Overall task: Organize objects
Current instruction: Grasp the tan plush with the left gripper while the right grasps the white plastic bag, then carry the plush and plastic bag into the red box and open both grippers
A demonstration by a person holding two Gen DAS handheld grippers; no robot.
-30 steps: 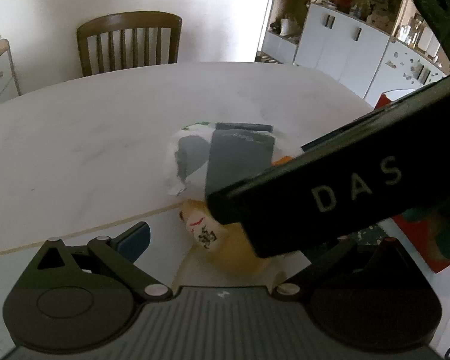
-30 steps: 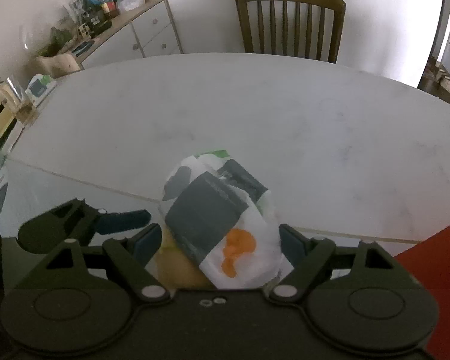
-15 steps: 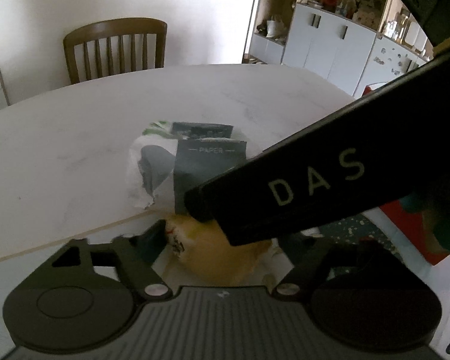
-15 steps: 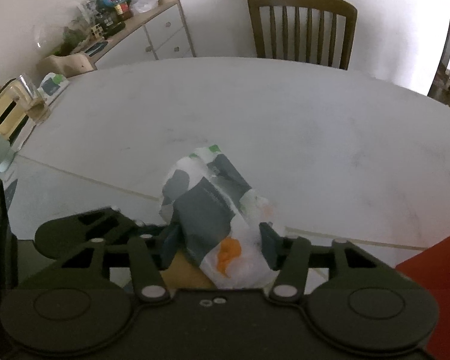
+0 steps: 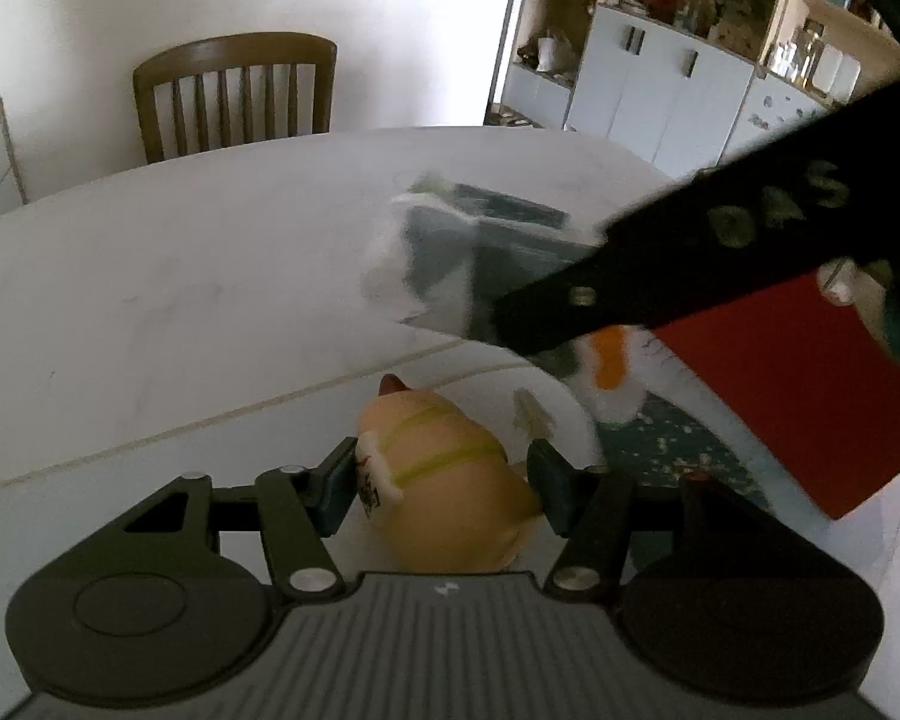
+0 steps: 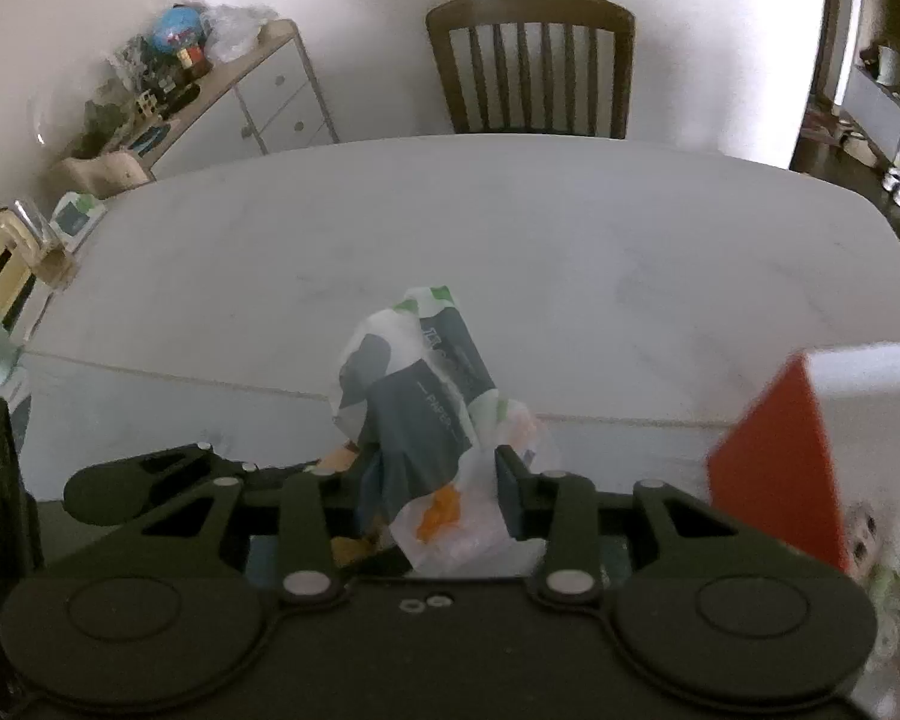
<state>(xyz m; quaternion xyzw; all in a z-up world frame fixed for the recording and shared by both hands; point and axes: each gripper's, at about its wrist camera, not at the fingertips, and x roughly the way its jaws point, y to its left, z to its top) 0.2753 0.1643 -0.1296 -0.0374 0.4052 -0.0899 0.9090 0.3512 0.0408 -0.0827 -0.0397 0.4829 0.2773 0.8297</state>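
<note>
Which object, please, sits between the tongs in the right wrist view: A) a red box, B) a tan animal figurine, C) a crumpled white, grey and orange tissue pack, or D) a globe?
C: the crumpled tissue pack sits between the closing right tongs, whose pads squeeze its wrapper.

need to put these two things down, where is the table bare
The far table is bare, from the tissue pack up to the chair, and leftward too. The near edge is crowded: both grippers, the toy, and the red box on the right.
</note>
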